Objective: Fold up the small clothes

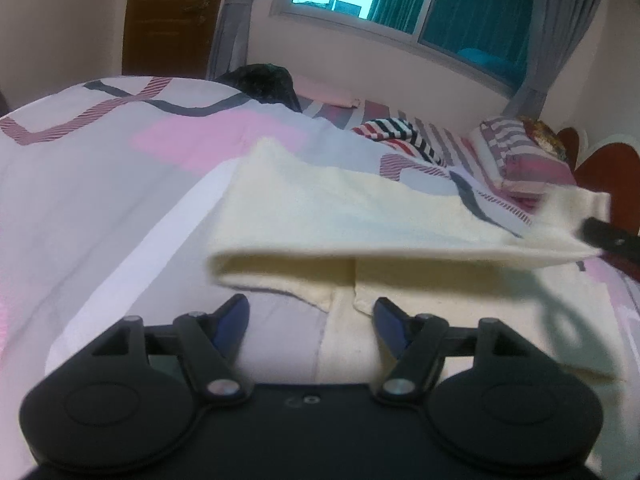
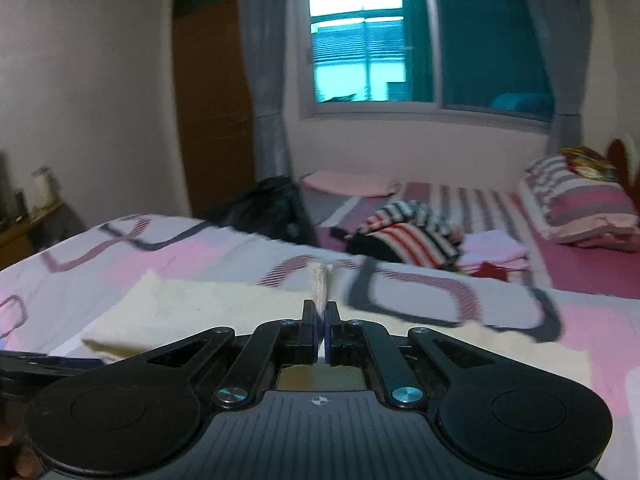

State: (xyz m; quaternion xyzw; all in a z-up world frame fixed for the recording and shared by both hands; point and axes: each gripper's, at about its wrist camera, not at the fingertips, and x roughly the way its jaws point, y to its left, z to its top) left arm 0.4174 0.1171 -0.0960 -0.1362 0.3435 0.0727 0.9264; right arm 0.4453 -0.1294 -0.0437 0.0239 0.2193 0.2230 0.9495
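Right gripper (image 2: pixel 321 312) jaws pinch cream garment (image 1: pixel 360 216) edge, lifted over bed (image 1: pixel 80 200); left gripper (image 1: pixel 311 309) jaws open just before it.

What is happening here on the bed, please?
A person with a claw in each hand is folding a cream garment on a bed cover patterned in pink and grey. The right claw is shut on an edge of the garment and holds that part lifted over the rest. The left claw is open and empty, close to the near edge of the cloth. A striped garment lies further back.
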